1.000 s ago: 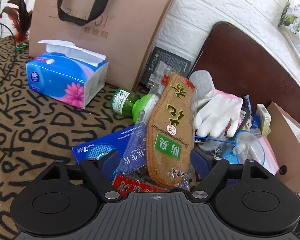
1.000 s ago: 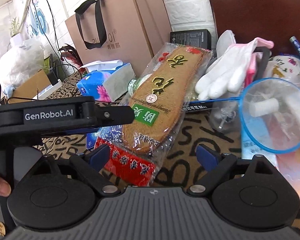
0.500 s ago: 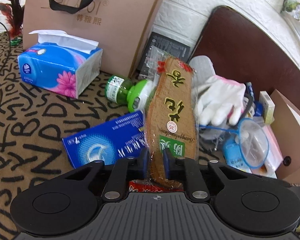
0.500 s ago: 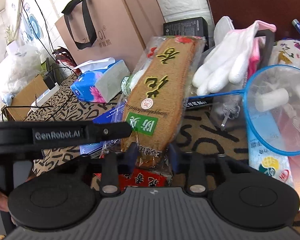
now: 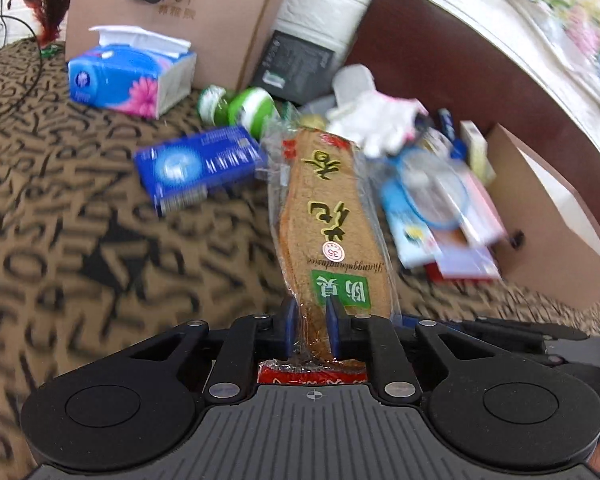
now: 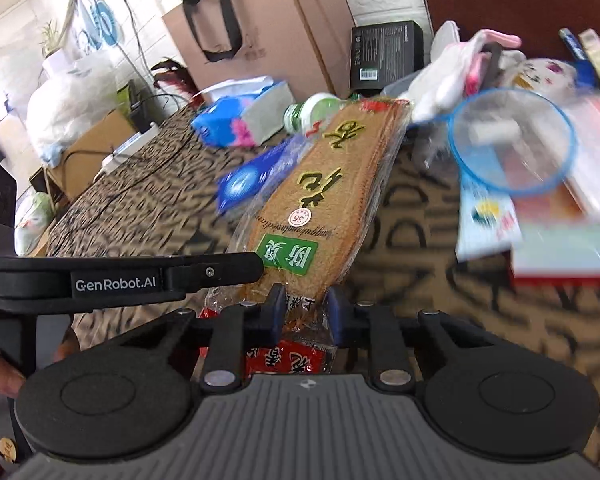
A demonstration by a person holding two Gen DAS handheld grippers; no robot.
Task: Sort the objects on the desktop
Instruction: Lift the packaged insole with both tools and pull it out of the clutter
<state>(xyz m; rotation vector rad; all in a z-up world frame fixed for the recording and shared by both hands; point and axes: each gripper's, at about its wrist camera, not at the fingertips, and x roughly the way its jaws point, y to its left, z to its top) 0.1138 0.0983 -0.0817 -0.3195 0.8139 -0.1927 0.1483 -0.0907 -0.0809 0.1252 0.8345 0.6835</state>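
Gripping the crinkly clear-wrapped, fibrous brown insole pack at frame bottom centre, your left claw and right claw have just been closing and now pinch its heel.

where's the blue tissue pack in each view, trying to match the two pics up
Left wrist view: the blue tissue pack sits at upper left, on the patterned cloth in front of the brown paper bag.
Right wrist view: the tissue pack lies left of centre in the upper half, blurred, just below the same paper bag.
Shared landmark: the brown paper bag with black handles, standing right behind the pack in both.
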